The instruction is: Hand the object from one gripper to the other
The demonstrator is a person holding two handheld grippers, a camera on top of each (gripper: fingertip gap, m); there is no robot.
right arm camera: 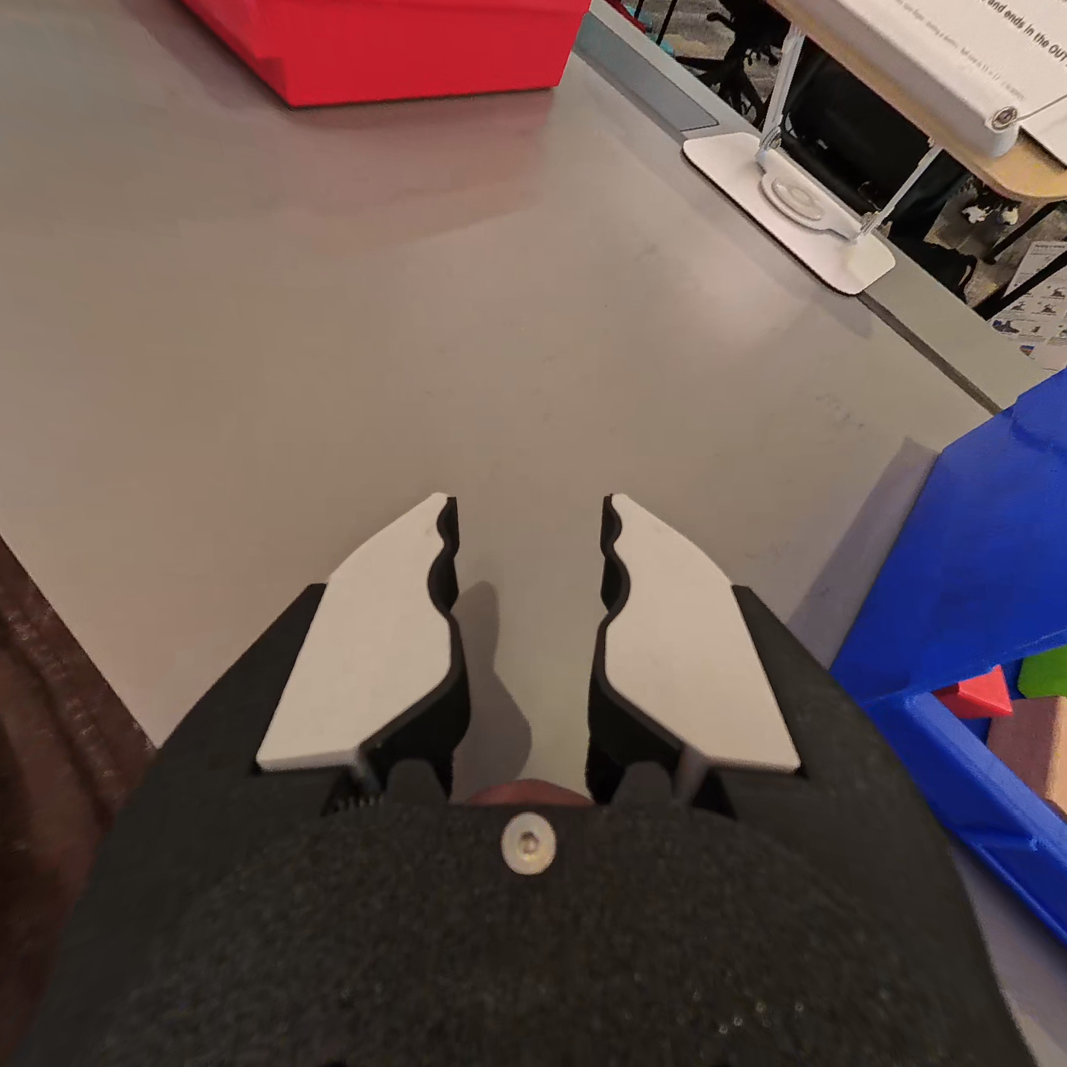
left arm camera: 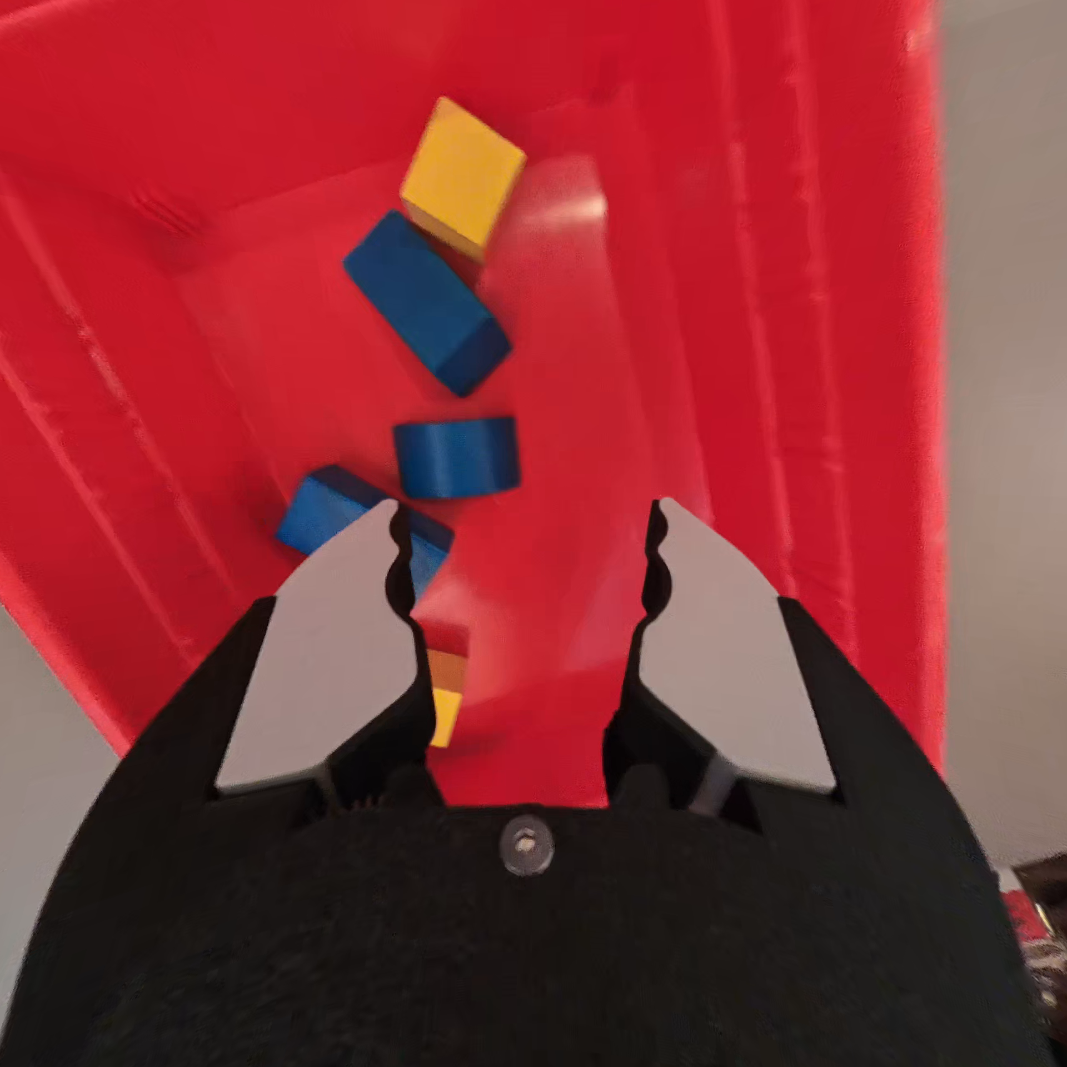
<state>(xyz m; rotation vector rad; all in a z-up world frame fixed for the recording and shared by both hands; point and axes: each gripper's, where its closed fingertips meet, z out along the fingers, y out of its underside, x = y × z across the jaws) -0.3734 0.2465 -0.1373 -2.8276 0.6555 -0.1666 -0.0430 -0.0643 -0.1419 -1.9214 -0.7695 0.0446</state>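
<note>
Your grey surface point(right arm camera: 288, 323) carries a red bin point(left arm camera: 722, 346) and, at four o'clock in the right wrist view, a blue bin point(right arm camera: 952, 577). Your left tongs point(left arm camera: 525, 508) hang wide open and empty over the red bin, likely lining up a pick; the blue cylinder block point(left arm camera: 458, 457) lies at twelve o'clock, just beyond their tips. Your right tongs point(right arm camera: 530, 503), partly open and empty, wait over bare surface to receive.

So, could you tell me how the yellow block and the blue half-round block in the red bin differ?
The yellow block is boxy with flat faces; the blue half-round block has a curved side. The yellow one lies at the far end of the row, touching a longer blue block; the half-round lies apart, nearer the open left gripper. Both rest loose on the red bin floor.
</note>
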